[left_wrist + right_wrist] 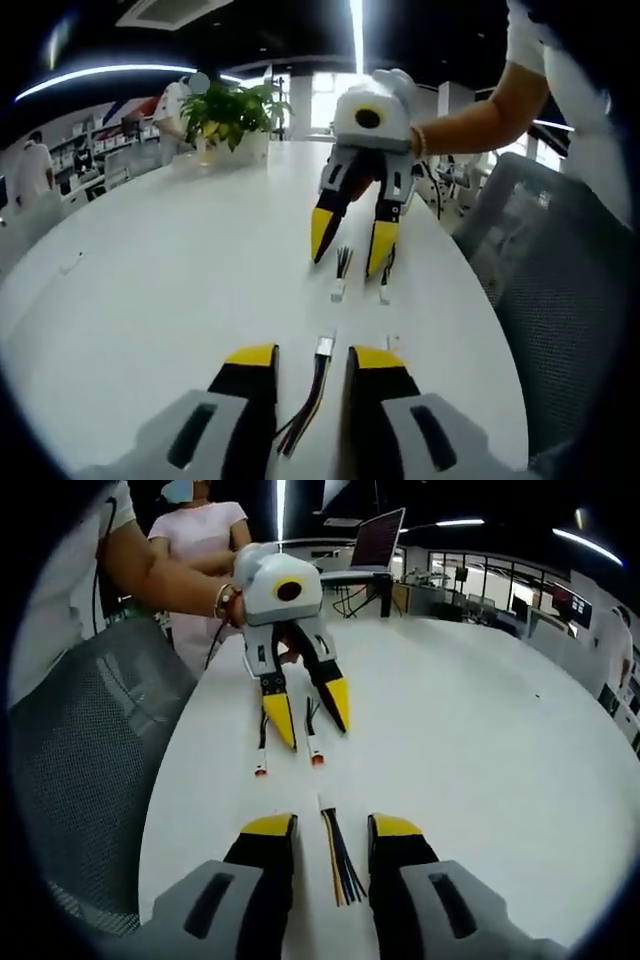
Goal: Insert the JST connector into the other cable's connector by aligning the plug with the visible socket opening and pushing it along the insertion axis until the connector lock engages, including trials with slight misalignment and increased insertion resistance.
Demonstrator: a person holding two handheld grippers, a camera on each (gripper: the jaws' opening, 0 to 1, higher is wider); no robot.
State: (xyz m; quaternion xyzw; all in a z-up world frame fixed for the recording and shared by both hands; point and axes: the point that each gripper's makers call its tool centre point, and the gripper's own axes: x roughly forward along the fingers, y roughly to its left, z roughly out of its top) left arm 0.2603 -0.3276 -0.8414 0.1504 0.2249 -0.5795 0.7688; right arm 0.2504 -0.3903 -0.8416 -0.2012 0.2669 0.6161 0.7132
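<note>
Left gripper (312, 362): jaws parted, empty, straddling a multicoloured cable (312, 395) on the white table (170, 270), its white connector (324, 346) pointing ahead. Right gripper (355, 245), opposite, is likewise released over its own cable (340, 865). Two short leads (340, 275) lie between, long axes roughly along the gripper-to-gripper line.

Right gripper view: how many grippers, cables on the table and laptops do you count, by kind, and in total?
Grippers: 2, the right gripper and the left gripper, both open.
Cables: 3, the multicolour cable between the right jaws, and two dark cables by the left gripper.
Laptops: 1, the open laptop at the table's far end.
Total: 6.
</note>
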